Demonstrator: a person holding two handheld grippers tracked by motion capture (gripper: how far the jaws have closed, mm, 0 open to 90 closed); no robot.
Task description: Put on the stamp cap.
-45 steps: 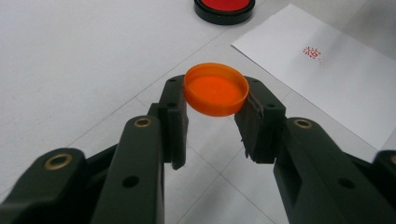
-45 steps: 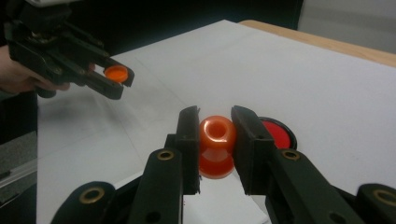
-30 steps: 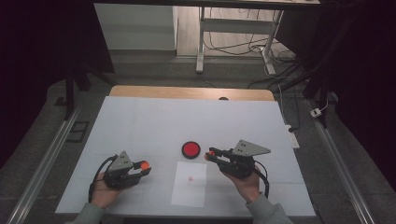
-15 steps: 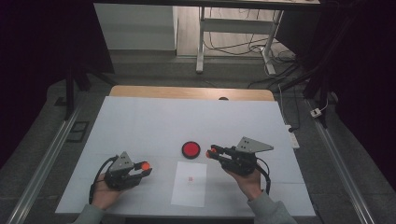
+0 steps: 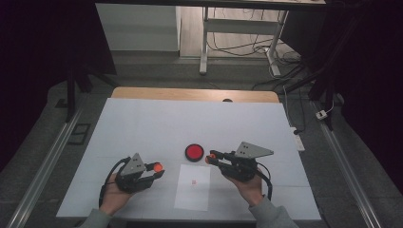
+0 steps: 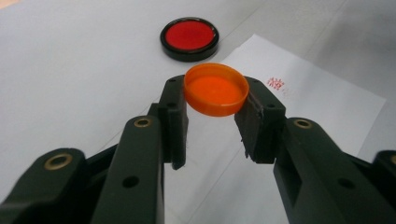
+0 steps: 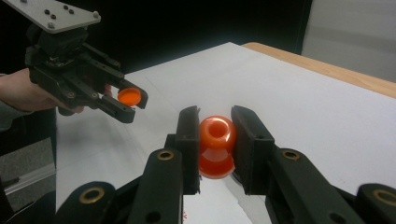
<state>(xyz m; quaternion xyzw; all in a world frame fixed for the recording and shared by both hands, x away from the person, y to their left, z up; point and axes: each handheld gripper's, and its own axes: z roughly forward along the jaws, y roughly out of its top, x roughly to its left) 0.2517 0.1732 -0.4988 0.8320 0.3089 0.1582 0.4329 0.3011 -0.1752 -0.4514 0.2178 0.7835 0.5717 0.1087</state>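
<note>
Left tool [image 6: 212, 116] grips shallow orange plastic cap [image 6: 215, 89], now lifted slightly off bench; right tool [image 7: 215, 140] clamps orange waisted plastic stamp [image 7: 216, 144] beside round red ink pad [image 5: 194, 152]. Stamp uncapped; inking next, likely.

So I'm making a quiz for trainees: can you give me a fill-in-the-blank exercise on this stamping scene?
1. The left gripper is shut on a shallow orange plastic ____.
2. The right gripper clamps an orange rounded stamp between its ____ jaws.
3. The round black-rimmed ink pad on the table has a ____ centre.
4. The white paper sheet bears one small red ____.

Missing words: cap; black; red; mark
</note>
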